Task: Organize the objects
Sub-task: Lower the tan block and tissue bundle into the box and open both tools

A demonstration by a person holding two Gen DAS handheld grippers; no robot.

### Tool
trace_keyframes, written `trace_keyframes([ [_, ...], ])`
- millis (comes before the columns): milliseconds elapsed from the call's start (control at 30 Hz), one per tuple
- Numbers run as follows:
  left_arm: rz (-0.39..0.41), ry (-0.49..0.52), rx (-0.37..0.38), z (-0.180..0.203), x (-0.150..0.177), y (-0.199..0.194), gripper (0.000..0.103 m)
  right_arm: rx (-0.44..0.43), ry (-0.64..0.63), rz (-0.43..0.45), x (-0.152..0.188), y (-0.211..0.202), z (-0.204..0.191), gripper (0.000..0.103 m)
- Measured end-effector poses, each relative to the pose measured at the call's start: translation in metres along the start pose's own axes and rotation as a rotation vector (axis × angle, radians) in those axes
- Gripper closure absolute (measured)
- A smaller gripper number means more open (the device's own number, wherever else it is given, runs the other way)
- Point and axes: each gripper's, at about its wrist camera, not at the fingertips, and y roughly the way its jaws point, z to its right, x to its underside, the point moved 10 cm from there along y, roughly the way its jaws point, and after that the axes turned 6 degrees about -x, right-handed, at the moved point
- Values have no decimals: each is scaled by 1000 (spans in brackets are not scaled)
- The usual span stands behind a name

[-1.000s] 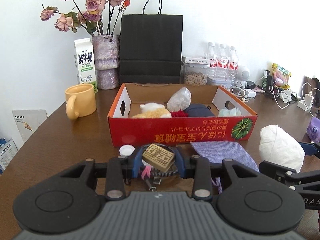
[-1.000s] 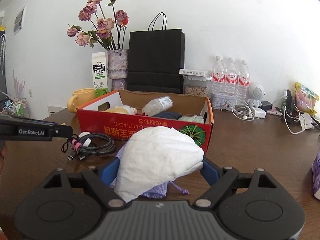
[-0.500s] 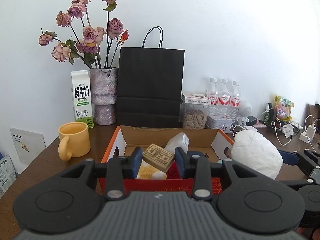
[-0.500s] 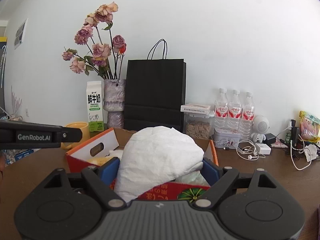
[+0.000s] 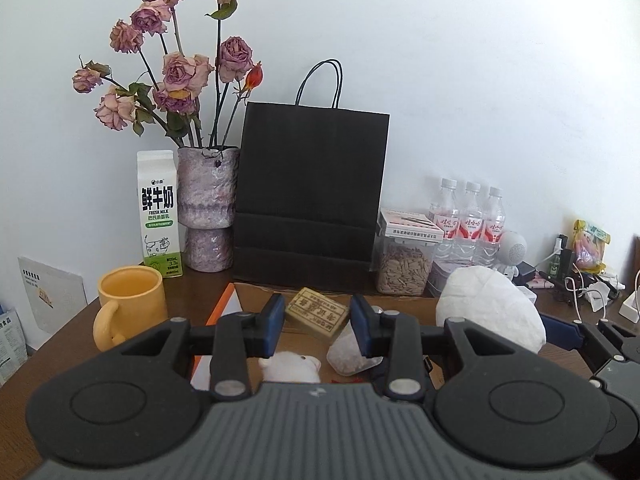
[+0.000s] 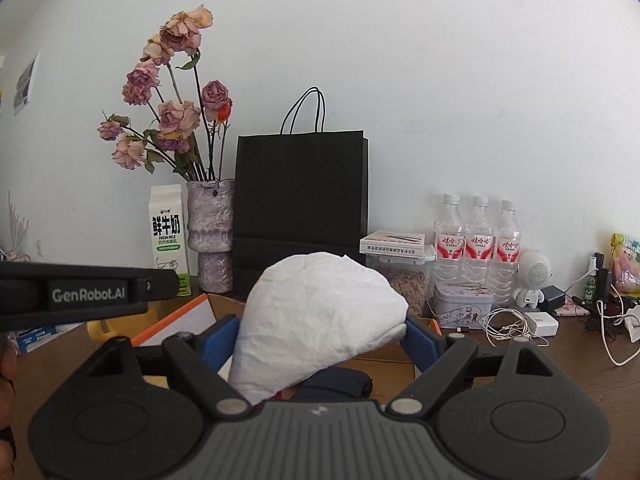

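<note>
A brown counter (image 6: pixel 560 364) is carrying a cardboard box (image 5: pixel 256 294), open on top. Above it, the right gripper (image 6: pixel 320 334) is grasping a white crumpled bundle (image 6: pixel 320 312) between wide-spread fingers, while the left gripper (image 5: pixel 318 322) is clenching a small tan block (image 5: pixel 318 312) above the box.

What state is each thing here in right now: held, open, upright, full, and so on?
Left gripper: shut on the tan block.
Tan block: held above the cardboard box.
Right gripper: shut on the white bundle.
White bundle: held over the box.
Cardboard box: open-topped, with things inside.
Yellow mug: upright; contents cannot be told.
Milk carton: upright, closed.
Black paper bag: standing.
Water bottles: upright, capped.
</note>
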Motion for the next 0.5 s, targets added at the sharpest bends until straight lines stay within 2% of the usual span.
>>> trace_keyframes([
  [167,-17,-5,-13,2,2,25,67,6,12,-16,3,27,6,17],
  [500,-128,-8,-43,-10,33,79,67,10,13,-109,33,67,21,17],
])
